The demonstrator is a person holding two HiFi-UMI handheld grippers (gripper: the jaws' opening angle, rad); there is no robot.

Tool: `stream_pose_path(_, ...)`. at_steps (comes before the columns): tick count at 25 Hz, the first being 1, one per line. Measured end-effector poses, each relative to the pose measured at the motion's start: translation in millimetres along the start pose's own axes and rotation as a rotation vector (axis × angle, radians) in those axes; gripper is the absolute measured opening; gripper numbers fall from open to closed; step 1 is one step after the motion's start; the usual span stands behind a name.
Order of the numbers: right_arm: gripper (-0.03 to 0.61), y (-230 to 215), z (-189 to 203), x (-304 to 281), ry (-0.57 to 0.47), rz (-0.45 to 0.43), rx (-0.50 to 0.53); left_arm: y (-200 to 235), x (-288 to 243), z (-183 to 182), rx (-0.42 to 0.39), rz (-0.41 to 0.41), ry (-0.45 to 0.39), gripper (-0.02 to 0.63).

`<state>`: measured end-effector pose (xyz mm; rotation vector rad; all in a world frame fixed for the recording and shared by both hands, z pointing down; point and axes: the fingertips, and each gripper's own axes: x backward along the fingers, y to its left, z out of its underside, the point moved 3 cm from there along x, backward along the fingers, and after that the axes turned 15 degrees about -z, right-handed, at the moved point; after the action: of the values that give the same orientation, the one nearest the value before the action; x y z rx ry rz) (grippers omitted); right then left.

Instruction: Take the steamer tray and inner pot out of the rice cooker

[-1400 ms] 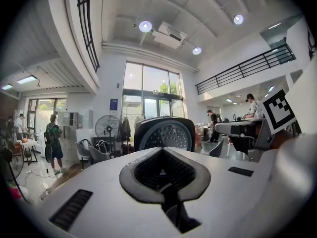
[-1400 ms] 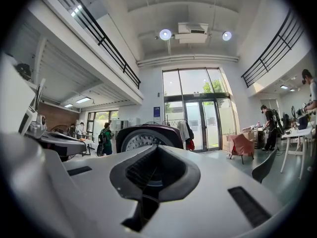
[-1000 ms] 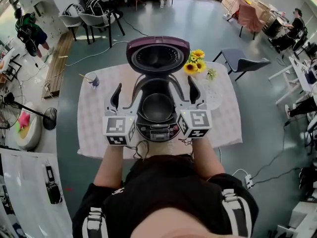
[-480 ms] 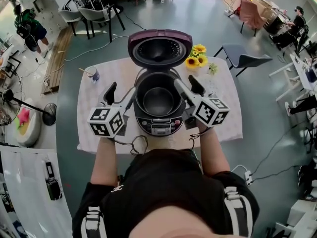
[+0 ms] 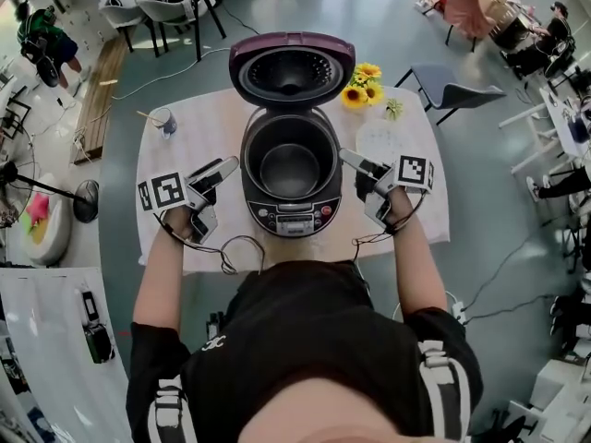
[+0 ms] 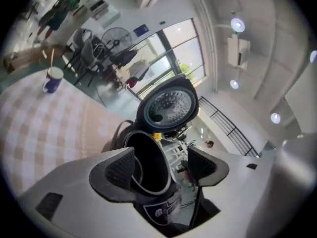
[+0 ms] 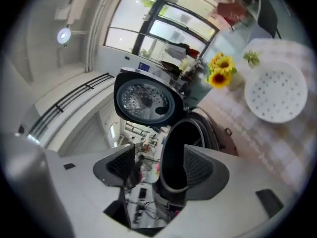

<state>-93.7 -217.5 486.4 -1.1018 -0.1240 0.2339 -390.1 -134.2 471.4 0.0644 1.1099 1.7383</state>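
Inner pot (image 5: 290, 166), a dark round metal bowl, sits in the purple-and-black rice cooker (image 5: 291, 218) at the middle of the pale checked table (image 5: 222, 118). Its mouth faces straight up. The cooker's long axis runs from the control panel at 6 o'clock to the raised, domed lid (image 5: 291, 69) at 12 o'clock. A white perforated round steamer tray (image 5: 383, 141) lies flat on the cloth at 2 o'clock from the cooker. The left gripper (image 6: 158, 165) is just beside the cooker at 9 o'clock, its jaws spread wide and gripping nothing. The right gripper (image 7: 158, 165) is at 3 o'clock, its jaws likewise spread and empty. Both grippers point at the cooker's body. Yellow sunflowers (image 5: 363, 95) stand at 1 o'clock.
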Motion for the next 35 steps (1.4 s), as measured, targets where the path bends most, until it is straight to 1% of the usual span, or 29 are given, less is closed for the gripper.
stream_pose_path(2,0.291,-10.3,8.9,0.3,0.02,-0.08,-0.124,7.1,-5.0,9.3,0.096,0.042,0.065,0.324)
stream_pose_path(3,0.29,-14.9,11.4,0.8,0.022,-0.097,-0.161,9.5,-7.3,14.2,0.148,0.074,0.1,0.324)
stream_pose_path(6,0.288,-31.5,16.9,1.2,0.039,-0.074,-0.213,15.7,-10.8,26.0,0.29,0.172,0.204,0.322)
stream_pose_path(7,0.288,-36.8,18.7,-0.2,0.046,-0.066,-0.228,18.5,-11.1,28.7,0.323,0.193,0.231,0.322)
stream_pose_path(9,0.288,-45.4,22.3,-1.1,0.057,-0.054,-0.261,21.8,-12.2,34.4,0.365,0.22,0.27,0.322)
stream_pose_path(12,0.285,-52.8,27.4,5.9,0.07,-0.057,-0.297,21.6,-17.4,44.8,0.396,0.228,0.302,0.322)
stream_pose_path(14,0.281,-56.9,31.3,8.6,0.083,-0.054,-0.309,27.4,-23.6,48.6,0.404,0.213,0.307,0.313)
stream_pose_path(16,0.272,-61.0,34.8,7.2,0.105,-0.047,-0.309,37.1,-29.9,49.6,0.415,0.191,0.307,0.29)
stream_pose_path(18,0.262,-63.9,36.2,2.3,0.121,-0.044,-0.309,45.5,-35.3,49.1,0.429,0.183,0.313,0.284)
stream_pose_path(25,0.25,-73.1,33.3,-9.0,0.14,-0.043,-0.308,51.8,-56.9,46.9,0.441,0.209,0.34,0.284)
stream_pose_path(31,0.235,-70.6,29.4,-11.4,0.134,-0.022,-0.282,49.7,-63.4,39.0,0.482,0.221,0.331,0.284)
stream_pose_path(35,0.23,-68.5,28.5,-13.5,0.134,-0.012,-0.282,45.8,-66.8,35.2,0.483,0.231,0.326,0.284)
